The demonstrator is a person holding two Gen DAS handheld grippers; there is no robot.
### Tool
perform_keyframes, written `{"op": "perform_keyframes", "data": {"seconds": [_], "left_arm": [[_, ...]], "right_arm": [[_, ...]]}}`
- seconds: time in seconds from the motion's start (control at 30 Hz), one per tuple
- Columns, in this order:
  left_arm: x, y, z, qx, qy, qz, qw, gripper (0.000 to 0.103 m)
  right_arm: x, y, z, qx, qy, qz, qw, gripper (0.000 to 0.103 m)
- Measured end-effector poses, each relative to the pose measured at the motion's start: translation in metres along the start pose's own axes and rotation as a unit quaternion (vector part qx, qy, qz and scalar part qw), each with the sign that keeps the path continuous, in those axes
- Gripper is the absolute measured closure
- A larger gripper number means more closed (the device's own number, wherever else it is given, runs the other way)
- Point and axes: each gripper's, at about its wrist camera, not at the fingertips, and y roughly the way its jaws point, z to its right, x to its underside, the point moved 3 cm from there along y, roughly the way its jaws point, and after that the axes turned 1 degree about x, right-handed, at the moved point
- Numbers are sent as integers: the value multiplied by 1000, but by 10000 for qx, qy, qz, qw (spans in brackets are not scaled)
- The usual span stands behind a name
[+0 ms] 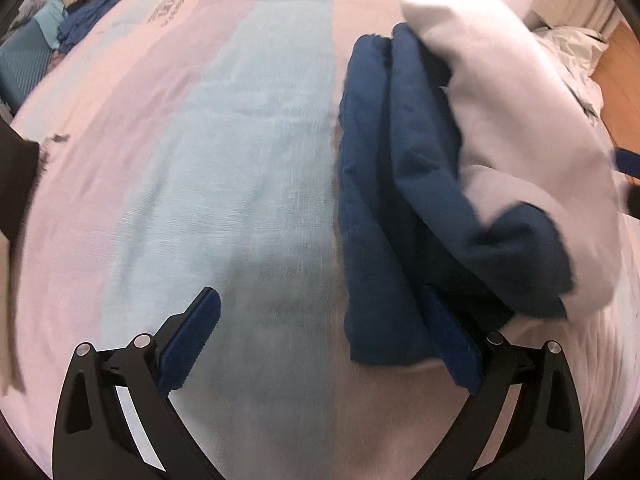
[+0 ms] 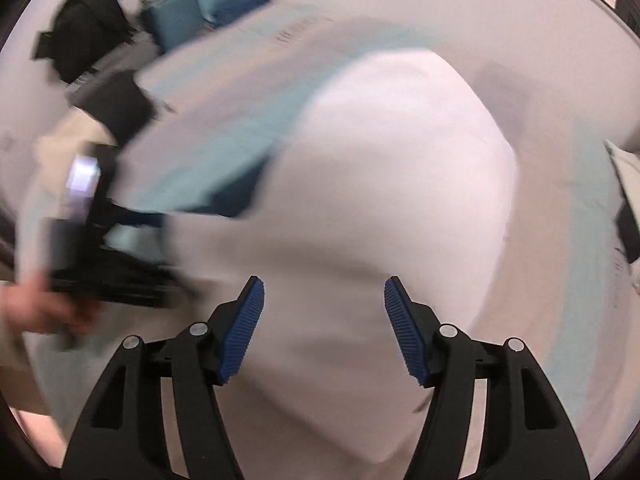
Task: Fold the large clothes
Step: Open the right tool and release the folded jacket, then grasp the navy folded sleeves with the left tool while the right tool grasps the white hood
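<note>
A folded garment, white outside (image 1: pixel 520 128) with a dark blue lining (image 1: pixel 384 208), lies bunched on the bed at the right of the left wrist view. My left gripper (image 1: pixel 332 336) is open; its right finger (image 1: pixel 460 356) lies against the blue fabric, its left finger over bare bedspread. In the right wrist view the white garment (image 2: pixel 384 184) fills the middle, blurred by motion. My right gripper (image 2: pixel 324 320) is open just above it, jaws wide and holding nothing. The left gripper and the hand holding it (image 2: pixel 80 240) show blurred at the left.
The bed has a pink and light-blue striped spread (image 1: pixel 248 140). Blue clothes (image 1: pixel 84 16) and a teal cushion (image 1: pixel 24 64) lie at its far end. A black bag (image 2: pixel 88 24) sits beyond. Crumpled white bedding (image 1: pixel 576 52) and wooden floor are at the right.
</note>
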Motion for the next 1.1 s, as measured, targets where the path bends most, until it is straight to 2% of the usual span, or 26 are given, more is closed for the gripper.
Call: {"op": "perform_keyframes", "data": {"seconds": [0.17,0.3,0.43,0.47,0.53,0.57,0.6,0.73,0.8,0.87,0.9,1.03,1.1], "left_arm": [[5,-22,-7,12,145,-176,9997,7],[8,-30,-19,209,-50,-438,9988,7],[-13,-44,-21,351,-11,-330,9988,7],[-24,-48,-19,458,-4,-285,9985,7],[-46,-48,-12,777,-95,-295,9965,7],[-55,-44,-9,963,-133,-335,9947,7],[-68,-40,-3,1323,-174,-406,9902,7],[-102,-18,6,2070,-354,-701,9752,6],[-113,-7,7,2224,-423,-831,9705,6],[-117,16,3,2429,-573,-1180,9611,6],[-118,31,0,2571,-687,-1454,9529,6],[-113,60,-16,2586,-1014,-1818,9433,6],[-108,70,-26,2541,-1125,-1927,9411,6]], "right_arm": [[14,30,6,215,-222,-163,9994,41],[9,16,17,56,-48,-90,9999,43],[9,-10,41,41,330,-16,9994,40],[8,-15,53,42,475,-10,9989,35],[9,-21,71,42,723,-17,9974,31],[8,-20,78,17,859,-26,9963,31],[7,-21,92,-54,1057,-35,9944,31],[8,-13,123,-353,1725,-138,9843,29],[8,-2,130,-502,1958,-233,9791,28],[13,5,140,-703,2165,-317,9732,27],[15,10,145,-830,2327,-357,9683,27],[24,26,161,-1296,2890,-432,9475,27],[28,32,166,-1463,3055,-489,9396,25]]}}
